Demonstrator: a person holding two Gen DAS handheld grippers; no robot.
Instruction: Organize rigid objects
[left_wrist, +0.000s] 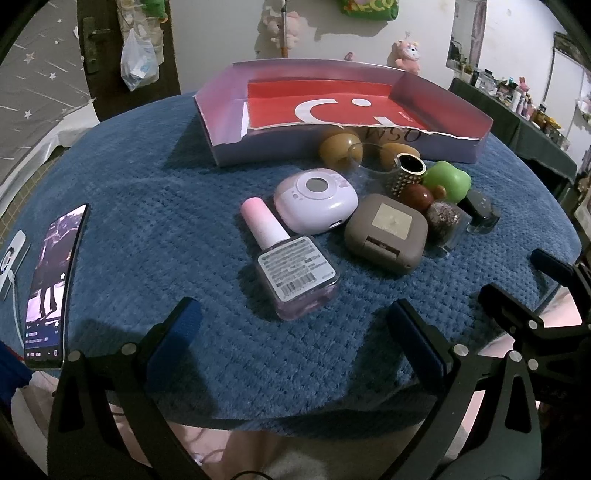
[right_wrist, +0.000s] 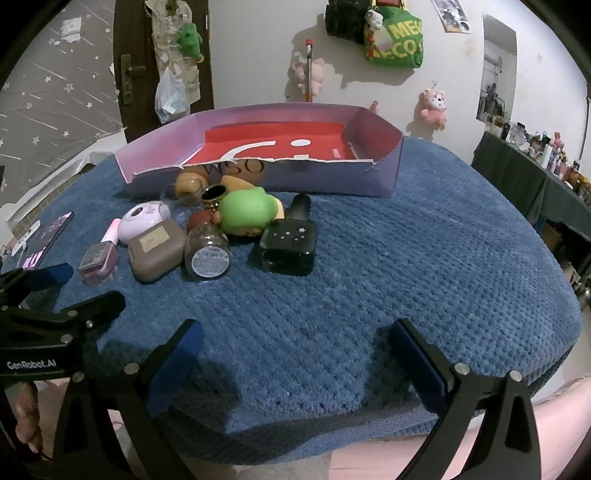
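Both the left gripper (left_wrist: 291, 328) and right gripper (right_wrist: 295, 347) hover spread at the worktop's (right_wrist: 424, 266) near edge, clutter left, bare blue cover right.

Both cams sit low at the near edge of the blue blanket (left_wrist: 147, 192), each looking forward between its own two fingers toward the tray (left_wrist: 221, 122) at the back wall. The left cam is close to the clutter — the pink bottle (left_wrist: 291, 266) sits just ahead of it. The right cam is set off to the right, so the same pile lands upper left, pink bottle (right_wrist: 99, 258) included. Shared: tray (right_wrist: 384, 177), pile, blanket (right_wrist: 406, 258), phone (left_wrist: 51, 284) — and each catches the other gripper at its edge.
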